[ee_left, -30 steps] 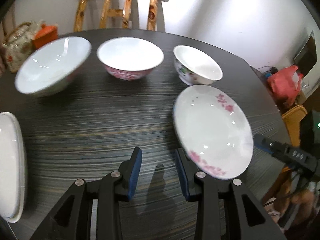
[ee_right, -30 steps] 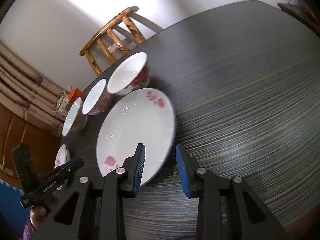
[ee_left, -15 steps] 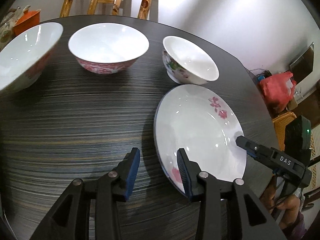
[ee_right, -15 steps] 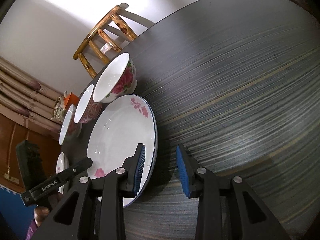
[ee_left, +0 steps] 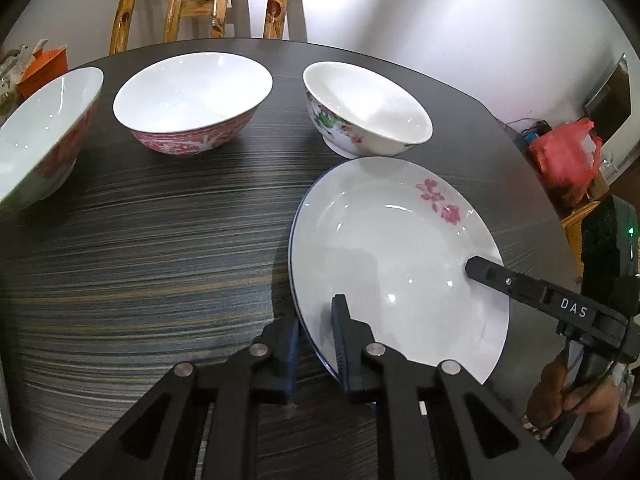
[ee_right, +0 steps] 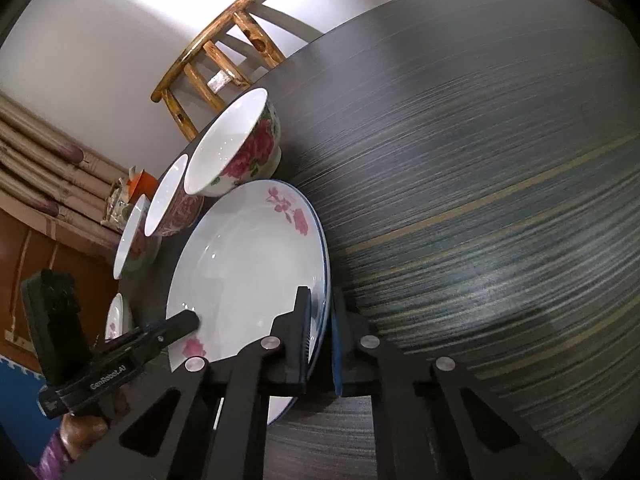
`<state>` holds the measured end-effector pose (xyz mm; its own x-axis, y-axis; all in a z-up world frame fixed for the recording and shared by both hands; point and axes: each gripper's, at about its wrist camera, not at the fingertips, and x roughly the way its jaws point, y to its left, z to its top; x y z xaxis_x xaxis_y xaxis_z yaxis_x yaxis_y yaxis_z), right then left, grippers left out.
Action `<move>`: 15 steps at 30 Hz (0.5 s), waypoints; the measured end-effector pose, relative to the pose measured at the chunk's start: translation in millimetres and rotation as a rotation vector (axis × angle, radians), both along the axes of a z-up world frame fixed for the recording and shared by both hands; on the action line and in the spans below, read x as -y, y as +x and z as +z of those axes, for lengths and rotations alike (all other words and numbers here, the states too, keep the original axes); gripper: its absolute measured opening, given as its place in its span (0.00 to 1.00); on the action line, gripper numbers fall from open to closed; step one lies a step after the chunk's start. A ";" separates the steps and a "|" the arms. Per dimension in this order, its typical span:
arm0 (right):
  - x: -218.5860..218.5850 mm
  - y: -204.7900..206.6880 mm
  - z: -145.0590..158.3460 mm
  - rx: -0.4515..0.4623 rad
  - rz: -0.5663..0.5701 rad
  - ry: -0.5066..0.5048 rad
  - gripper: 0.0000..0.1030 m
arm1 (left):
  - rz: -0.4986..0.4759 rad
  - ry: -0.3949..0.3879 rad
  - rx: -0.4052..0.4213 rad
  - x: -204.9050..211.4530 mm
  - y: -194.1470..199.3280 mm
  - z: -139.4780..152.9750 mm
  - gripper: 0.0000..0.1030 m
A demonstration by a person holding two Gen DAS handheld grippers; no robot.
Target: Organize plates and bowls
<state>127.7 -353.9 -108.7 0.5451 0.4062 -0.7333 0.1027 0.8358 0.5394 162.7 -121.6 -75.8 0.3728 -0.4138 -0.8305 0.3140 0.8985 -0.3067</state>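
We pinch the flowered plate (ee_left: 384, 248) from both sides: our left gripper (ee_left: 316, 340) has just closed on its near-left rim, our right gripper (ee_right: 320, 332) on the opposite edge. The plate lies at the table's (ee_left: 160, 232) near right. Just beyond it stands a rose bowl (ee_left: 360, 112), then two more bowls (ee_left: 188, 104) leftward; a wooden chair (ee_left: 212, 4) stands behind.

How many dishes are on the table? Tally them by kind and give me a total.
Bowls: 3
Plates: 2
Total: 5
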 end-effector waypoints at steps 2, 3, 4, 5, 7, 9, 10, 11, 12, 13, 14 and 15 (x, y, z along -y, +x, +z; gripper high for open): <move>-1.4 -0.9 0.7 0.006 0.004 -0.008 0.09 | 0.009 -0.010 -0.007 -4.2 -4.7 -0.9 0.14; -1.1 -2.0 0.6 0.004 0.003 -0.004 0.09 | 0.013 -0.017 -0.011 -3.4 -5.9 -1.4 0.14; -1.3 -3.4 0.8 0.003 0.005 -0.005 0.09 | 0.017 -0.018 -0.013 -4.1 -8.4 -1.5 0.14; -1.7 -6.5 1.0 0.003 0.008 -0.007 0.09 | 0.020 -0.020 -0.013 -5.6 -10.9 -1.3 0.14; -2.1 -13.1 -0.1 -0.004 0.006 0.011 0.09 | 0.023 -0.021 -0.008 -8.0 -16.7 0.6 0.13; -3.0 -18.2 -1.1 -0.009 0.009 0.023 0.09 | 0.026 -0.013 0.002 -10.7 -22.4 2.5 0.13; -3.3 -20.5 -1.4 -0.011 0.008 0.028 0.09 | 0.029 -0.013 0.004 -12.8 -26.1 3.4 0.13; -4.7 -23.1 -1.5 -0.013 0.011 0.034 0.09 | 0.033 -0.012 0.007 -15.0 -28.8 4.4 0.13; -6.0 -24.0 -1.1 -0.014 0.015 0.035 0.09 | 0.039 -0.013 0.008 -17.8 -31.1 5.9 0.13; -7.8 -26.0 -0.1 -0.014 0.015 0.037 0.09 | 0.045 -0.017 0.008 -20.3 -32.4 7.2 0.13; -9.5 -26.8 1.2 -0.013 0.016 0.039 0.09 | 0.049 -0.020 0.008 -23.0 -34.0 8.3 0.13; -11.7 -27.9 2.8 -0.011 0.022 0.041 0.09 | 0.054 -0.020 0.010 -26.6 -36.7 9.4 0.13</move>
